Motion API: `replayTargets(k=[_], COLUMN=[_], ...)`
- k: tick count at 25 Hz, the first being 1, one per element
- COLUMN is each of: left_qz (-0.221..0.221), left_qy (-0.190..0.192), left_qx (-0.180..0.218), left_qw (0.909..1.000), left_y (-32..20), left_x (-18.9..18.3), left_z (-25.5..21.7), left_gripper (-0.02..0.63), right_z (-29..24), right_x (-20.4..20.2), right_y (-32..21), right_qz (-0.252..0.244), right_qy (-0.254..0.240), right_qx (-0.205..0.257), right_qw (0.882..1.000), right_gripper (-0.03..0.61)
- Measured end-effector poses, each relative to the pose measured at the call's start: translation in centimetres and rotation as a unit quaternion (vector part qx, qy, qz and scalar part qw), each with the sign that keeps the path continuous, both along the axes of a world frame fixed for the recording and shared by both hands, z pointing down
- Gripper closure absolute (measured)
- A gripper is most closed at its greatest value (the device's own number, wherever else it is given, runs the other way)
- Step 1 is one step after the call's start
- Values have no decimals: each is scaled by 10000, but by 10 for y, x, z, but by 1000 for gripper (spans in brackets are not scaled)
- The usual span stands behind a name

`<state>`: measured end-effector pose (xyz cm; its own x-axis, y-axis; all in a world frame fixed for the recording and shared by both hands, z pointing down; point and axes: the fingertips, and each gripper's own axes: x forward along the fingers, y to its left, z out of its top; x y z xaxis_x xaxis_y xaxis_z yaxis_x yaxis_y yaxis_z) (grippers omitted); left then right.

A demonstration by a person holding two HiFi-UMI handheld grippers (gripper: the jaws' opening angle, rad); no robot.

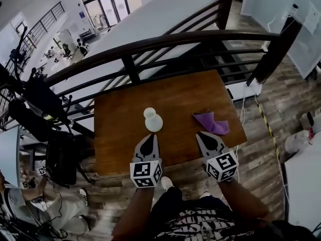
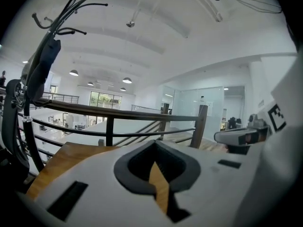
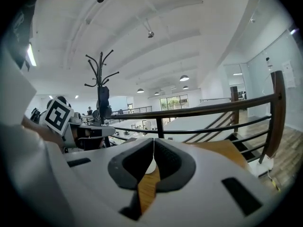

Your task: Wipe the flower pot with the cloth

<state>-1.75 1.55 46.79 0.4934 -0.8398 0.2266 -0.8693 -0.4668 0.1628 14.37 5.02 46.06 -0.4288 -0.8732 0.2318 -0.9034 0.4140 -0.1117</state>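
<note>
On the table sit one flower pot and one cloth.

Flower pot: right gripper view, a pale sliver only, the rest behind the right gripper.
Table: left gripper view, mostly covered by the left gripper.
Seated person: head view, cut by the left edge.
Distant figures: too small to tell.

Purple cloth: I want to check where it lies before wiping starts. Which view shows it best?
The head view: the crumpled purple cloth lies whole on the brown wooden table, right of the small white flower pot. Neither the left gripper view nor the right gripper view shows the cloth at all.
</note>
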Motion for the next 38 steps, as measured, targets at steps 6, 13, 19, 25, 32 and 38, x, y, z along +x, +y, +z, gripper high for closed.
replayTargets(k=[6, 13, 19, 25, 32, 38], left_qz=[295, 448, 461, 518, 501, 478], left_qy=[-7, -99, -355, -751, -884, -917], left_qx=[17, -99, -298, -453, -661, -635], left_qw=[9996, 9989, 9979, 9948, 9926, 9926], left_y=[-59, -113, -154, -171, -174, -173], left_x=[-19, -26, -17, -4, -4, -2], left_z=[2, 18, 43, 69, 95, 98], left_gripper=[614, 614, 614, 614, 614, 614], right_z=[0, 14, 33, 77, 167, 251], right_x=[-26, -10, 15, 54, 116, 131], right_y=[-37, -64, -97, -138, -154, -144], right_qz=[269, 650, 780, 829, 919, 449], right_qy=[87, 248, 181, 360, 1085, 1973], right_qx=[-32, -287, -482, -929, -2008, -3041], right_qw=[9996, 9972, 9956, 9916, 9693, 9309], right_gripper=[578, 578, 578, 578, 468, 359])
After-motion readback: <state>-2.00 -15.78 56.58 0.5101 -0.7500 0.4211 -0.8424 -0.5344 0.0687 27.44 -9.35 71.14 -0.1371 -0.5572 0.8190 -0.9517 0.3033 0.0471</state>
